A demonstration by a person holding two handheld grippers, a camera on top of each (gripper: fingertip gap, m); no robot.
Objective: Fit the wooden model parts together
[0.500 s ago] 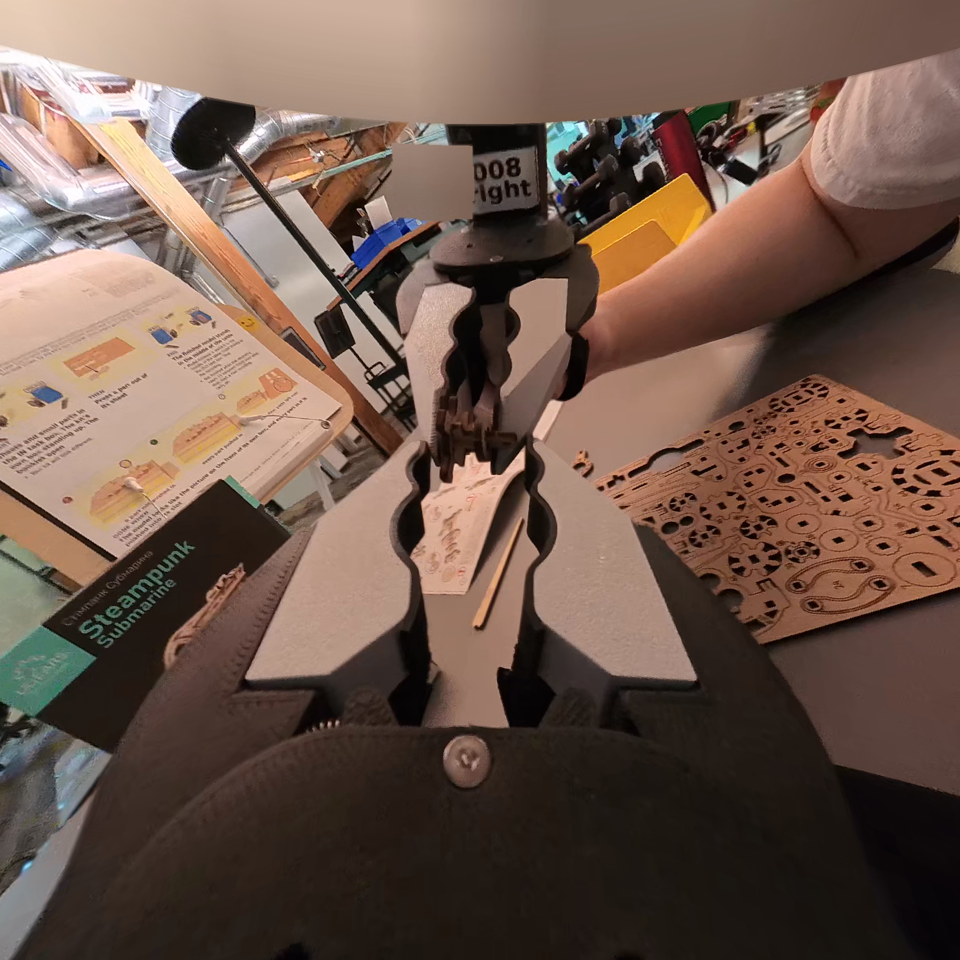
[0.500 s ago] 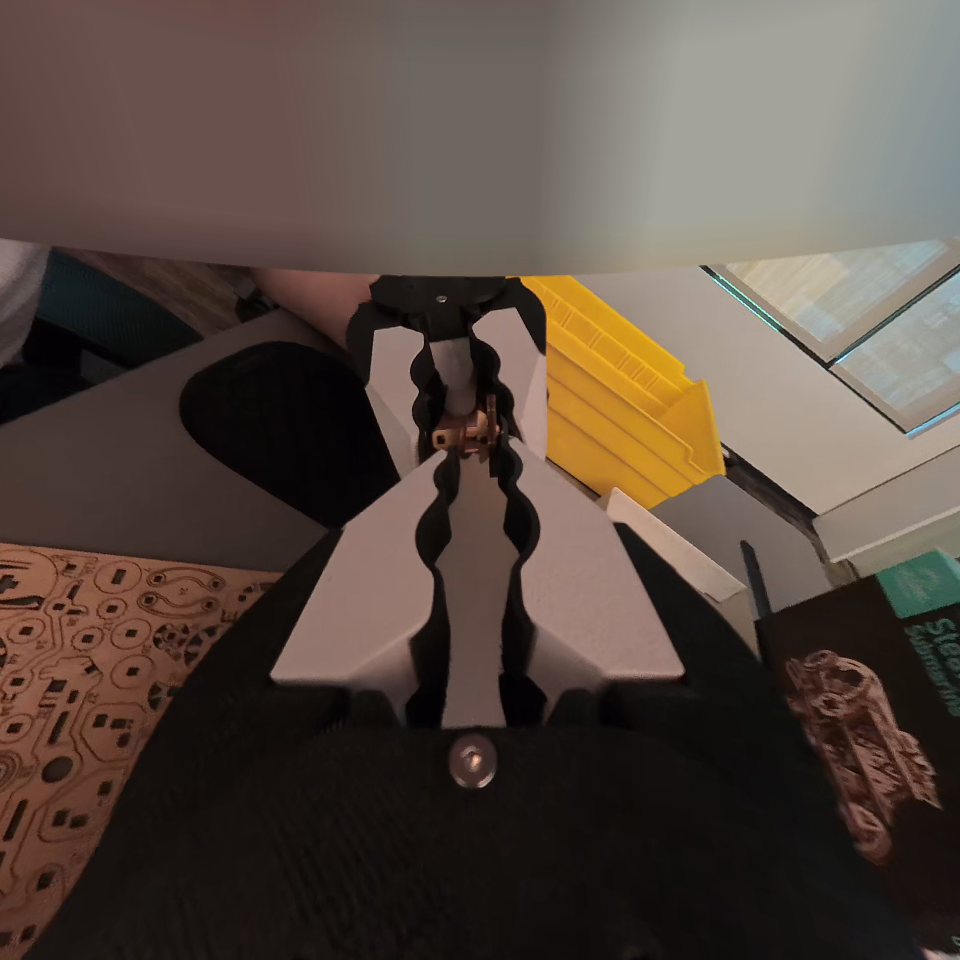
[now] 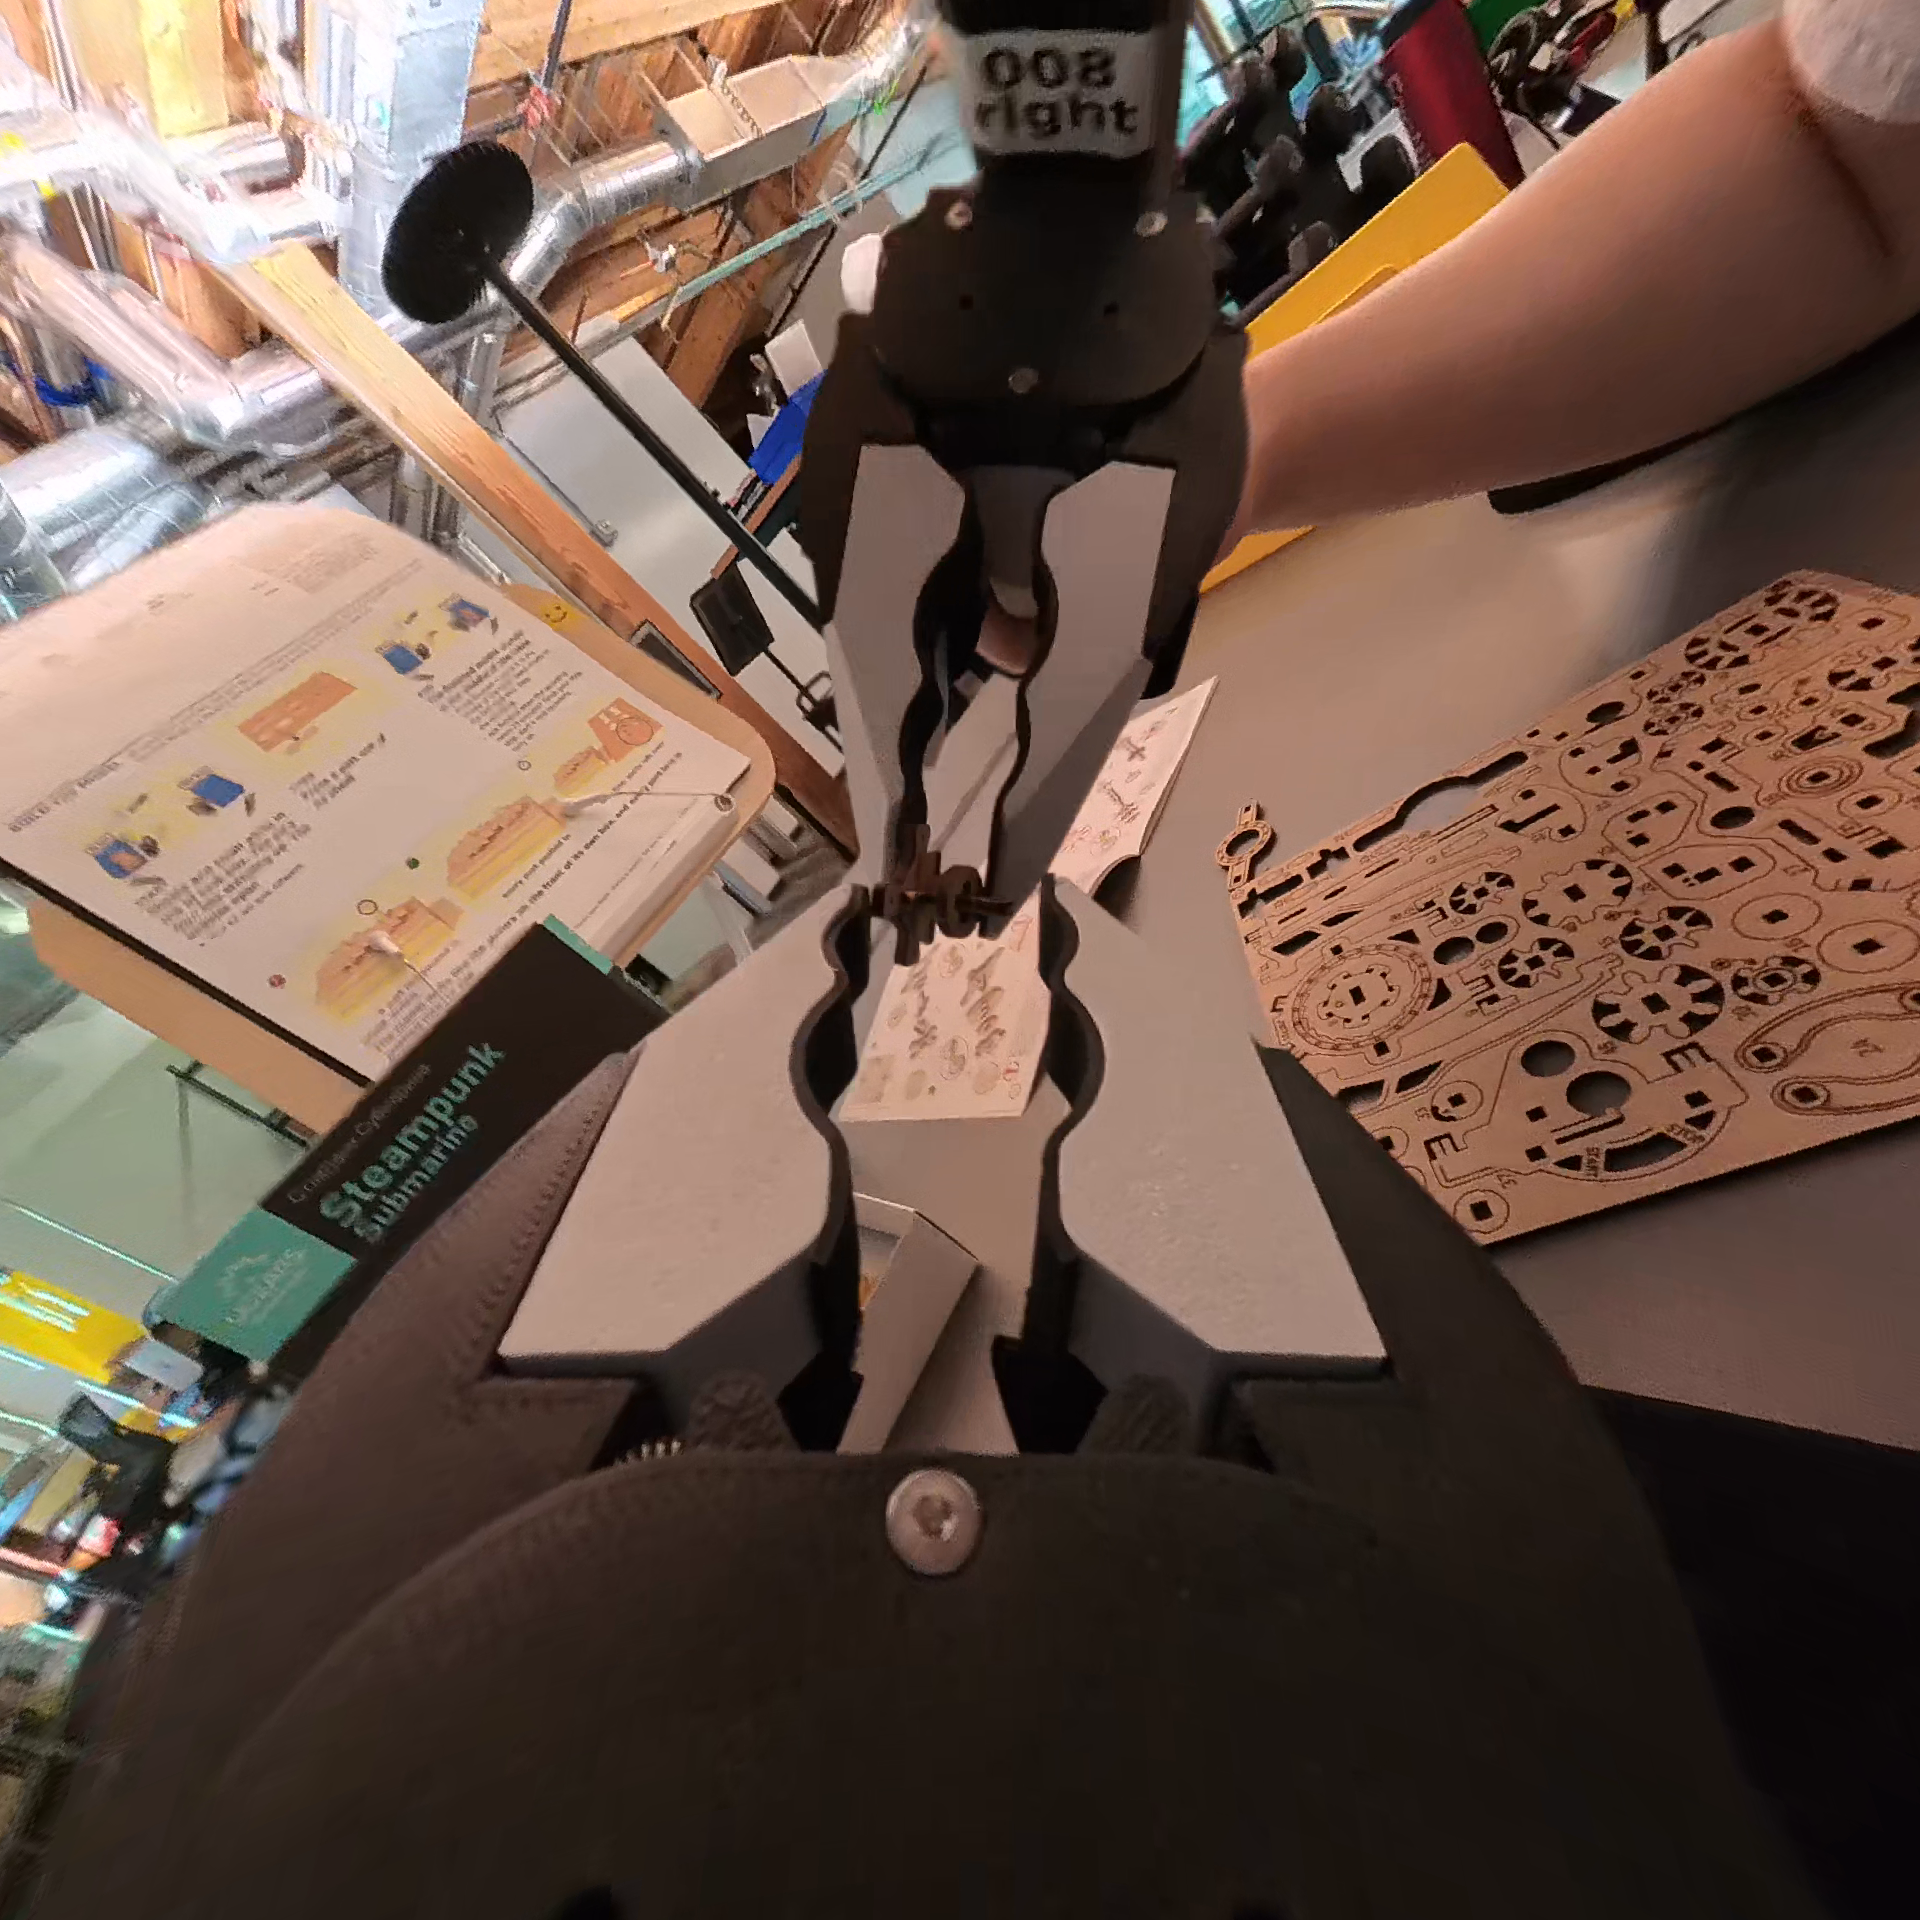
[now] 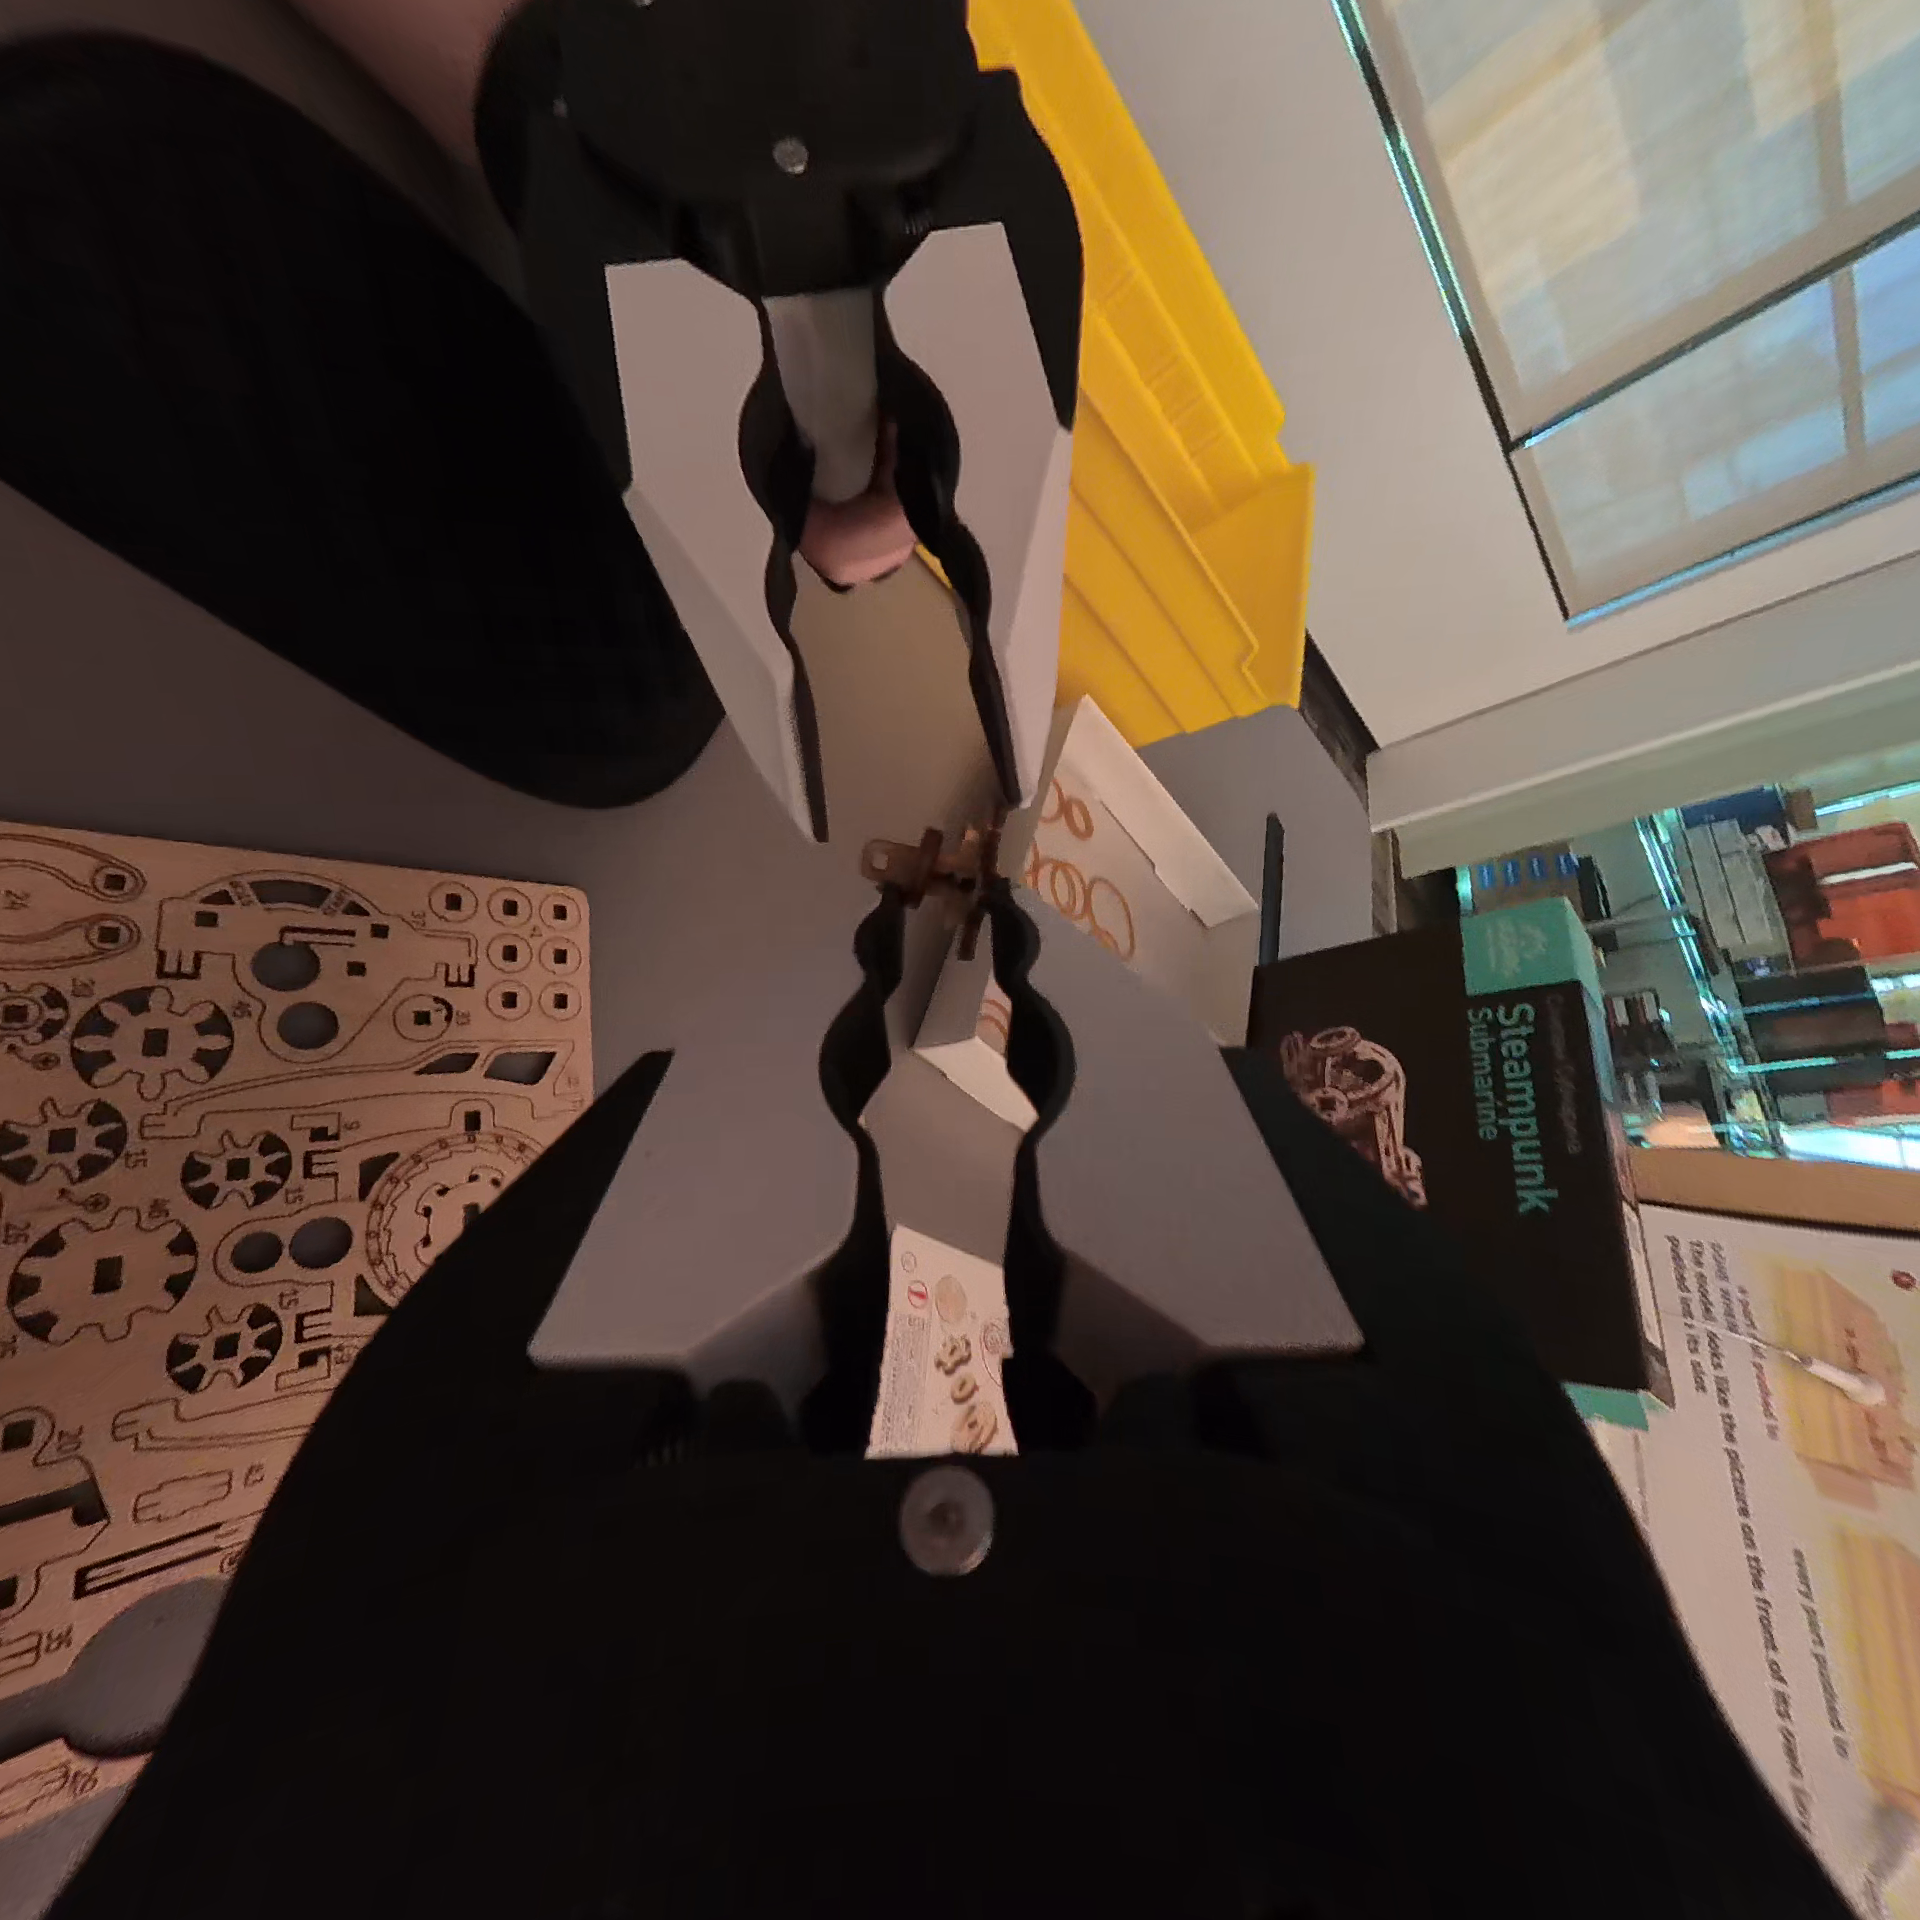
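Meeting tip to tip: two tools (image 3: 951,914) (image 4: 940,914), one small wooden assembly (image 3: 928,902).

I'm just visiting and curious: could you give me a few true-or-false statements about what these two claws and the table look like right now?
1. The two grippers meet tip to tip at a small wooden assembly. True.
2. The wooden sheet of cut-out parts stands upright. False: it lies flat on the table.
3. A yellow bin sits behind the left gripper. True.
4. The dark box is stacked on the wooden sheet. False: they are apart.
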